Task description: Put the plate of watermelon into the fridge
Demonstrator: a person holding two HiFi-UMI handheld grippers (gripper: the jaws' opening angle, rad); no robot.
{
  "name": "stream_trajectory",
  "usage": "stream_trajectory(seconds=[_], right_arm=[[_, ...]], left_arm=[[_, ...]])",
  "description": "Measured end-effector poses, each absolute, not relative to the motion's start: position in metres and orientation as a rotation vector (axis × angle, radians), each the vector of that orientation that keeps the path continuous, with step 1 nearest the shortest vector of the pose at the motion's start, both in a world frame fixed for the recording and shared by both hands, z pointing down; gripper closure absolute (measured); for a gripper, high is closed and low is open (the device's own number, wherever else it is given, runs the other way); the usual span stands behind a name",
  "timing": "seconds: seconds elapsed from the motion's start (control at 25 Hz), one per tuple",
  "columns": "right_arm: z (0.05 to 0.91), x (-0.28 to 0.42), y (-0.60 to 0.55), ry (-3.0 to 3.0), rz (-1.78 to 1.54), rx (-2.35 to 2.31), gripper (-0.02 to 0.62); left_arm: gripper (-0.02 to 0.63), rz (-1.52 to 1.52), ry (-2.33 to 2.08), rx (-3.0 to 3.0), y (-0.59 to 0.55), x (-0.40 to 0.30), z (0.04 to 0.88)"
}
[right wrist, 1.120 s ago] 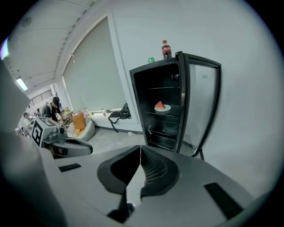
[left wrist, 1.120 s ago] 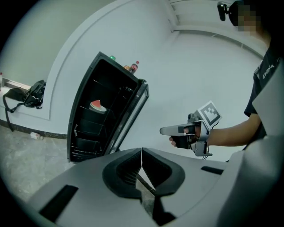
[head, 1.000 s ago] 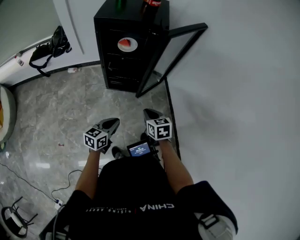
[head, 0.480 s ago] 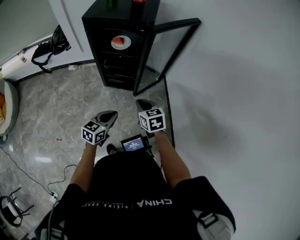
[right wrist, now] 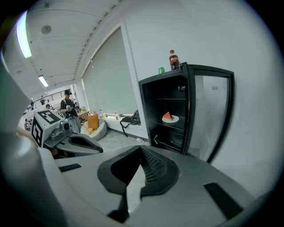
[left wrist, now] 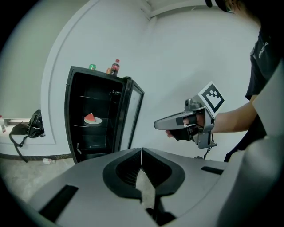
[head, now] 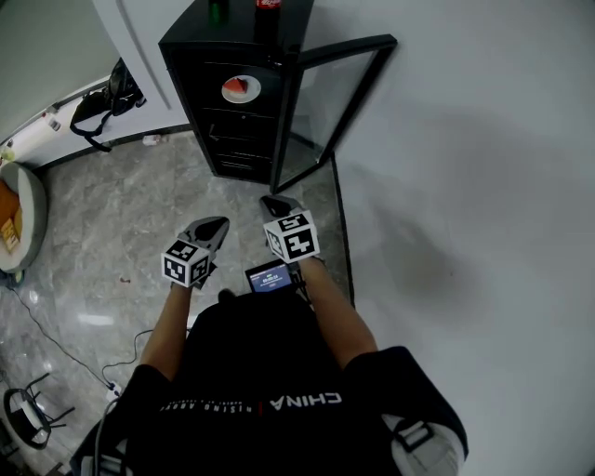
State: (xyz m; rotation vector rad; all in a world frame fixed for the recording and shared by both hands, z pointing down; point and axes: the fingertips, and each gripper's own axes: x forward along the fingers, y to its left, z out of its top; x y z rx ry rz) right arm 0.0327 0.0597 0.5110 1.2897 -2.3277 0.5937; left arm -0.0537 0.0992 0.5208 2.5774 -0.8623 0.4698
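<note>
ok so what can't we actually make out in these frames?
- Head view: bottle on the fridge, cut off by the top edge.
- Head view: print on the small screen, too small to read.
- Left gripper view: lower fridge shelves, too dark to tell contents.
- Head view: pale round seat, cut off by the left edge.

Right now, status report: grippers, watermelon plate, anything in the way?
Left gripper shut, empty. Right gripper shut, empty. Plate of watermelon on fridge shelf. Door open, nothing blocking.
</note>
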Motion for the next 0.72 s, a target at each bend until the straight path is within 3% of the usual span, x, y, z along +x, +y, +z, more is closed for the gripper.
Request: stream_trajectory(seconds=[0.72], right_arm=[[0.522,0.042,0.062,-2.305,0.652,1.278,0.580]], left_arm=[[0.592,0.347,-0.761,2.600,0.088,-0.036,0.512]])
